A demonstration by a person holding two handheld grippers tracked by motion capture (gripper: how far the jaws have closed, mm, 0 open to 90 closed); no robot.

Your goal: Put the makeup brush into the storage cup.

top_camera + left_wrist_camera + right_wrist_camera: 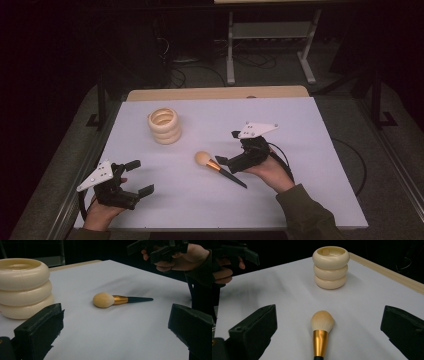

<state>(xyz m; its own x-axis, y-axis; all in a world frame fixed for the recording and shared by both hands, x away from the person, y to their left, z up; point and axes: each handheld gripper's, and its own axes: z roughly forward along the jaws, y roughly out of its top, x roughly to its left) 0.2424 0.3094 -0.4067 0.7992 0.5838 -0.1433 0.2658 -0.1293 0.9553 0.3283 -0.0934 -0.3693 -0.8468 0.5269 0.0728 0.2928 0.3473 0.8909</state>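
Note:
A makeup brush [219, 167] with a cream head, gold ferrule and black handle lies flat on the white table [300, 150], near its middle. My right gripper [228, 147] hovers just over the brush's handle end, open and holding nothing. In the right gripper view the brush [320, 335] lies between the spread jaws, head pointing away. A cream holder [164, 125] made of three stacked rings stands upright at the back left. My left gripper [140, 177] is open and empty at the front left. In the left gripper view the brush [120, 300] lies ahead, apart from the jaws.
A wooden strip [215, 93] runs along the table's far edge. Beyond it stand a white metal frame [270, 30] and cables on the dark floor. The holder [23, 287] stands close on the left in the left gripper view.

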